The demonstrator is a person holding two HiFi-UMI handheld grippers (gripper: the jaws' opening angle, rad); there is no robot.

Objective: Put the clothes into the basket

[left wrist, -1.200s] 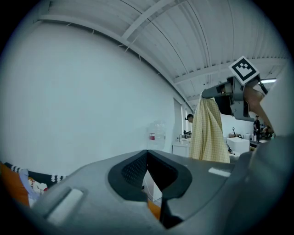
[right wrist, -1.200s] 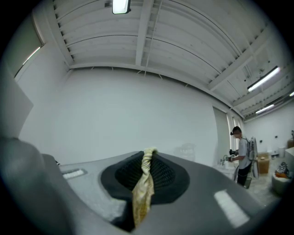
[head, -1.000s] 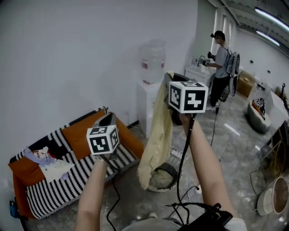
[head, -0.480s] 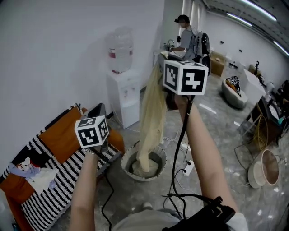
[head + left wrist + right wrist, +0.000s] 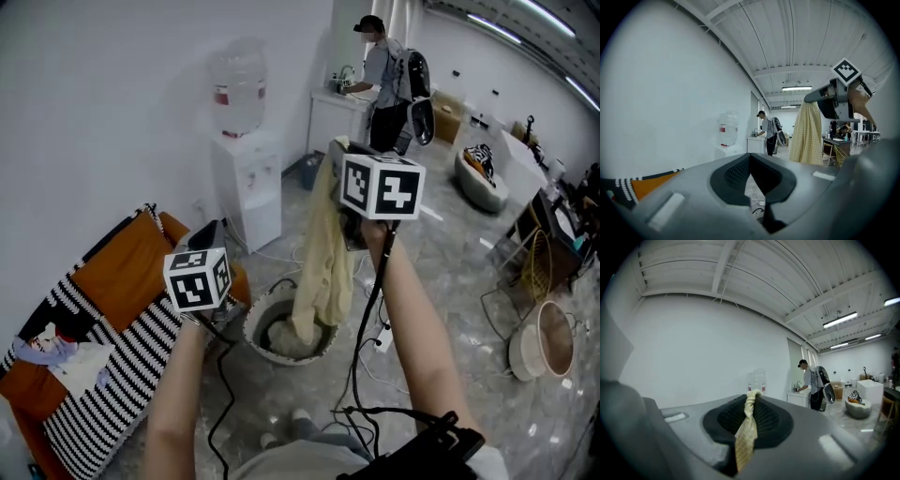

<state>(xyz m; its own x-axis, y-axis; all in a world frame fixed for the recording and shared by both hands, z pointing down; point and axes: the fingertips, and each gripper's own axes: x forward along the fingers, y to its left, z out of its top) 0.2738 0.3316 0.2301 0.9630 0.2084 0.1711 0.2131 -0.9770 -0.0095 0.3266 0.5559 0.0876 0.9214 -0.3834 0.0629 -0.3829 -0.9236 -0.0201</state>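
A pale yellow checked garment (image 5: 323,258) hangs from my right gripper (image 5: 336,153), which is shut on its top edge at about chest height. Its lower end reaches into a round woven basket (image 5: 255,330) on the floor, where pale fabric lies bunched. In the right gripper view the garment (image 5: 746,430) is pinched between the dark pads of the right gripper (image 5: 752,397). My left gripper (image 5: 210,234) hangs to the left of the basket, above the sofa edge, shut on nothing. The left gripper view shows the left gripper (image 5: 750,157) with its tips together and the garment (image 5: 806,136) hanging to the right.
A striped and orange sofa (image 5: 112,328) with loose clothes (image 5: 42,349) stands at the left. A water dispenser (image 5: 246,183) is by the wall. A person (image 5: 386,80) stands at a counter behind. Cables (image 5: 375,342) lie on the floor beside the basket, and another basket (image 5: 539,339) sits at the right.
Both grippers have come down and shifted across the room. The yellow garment has dropped with the right gripper, and its lower end now sits deeper in the basket.
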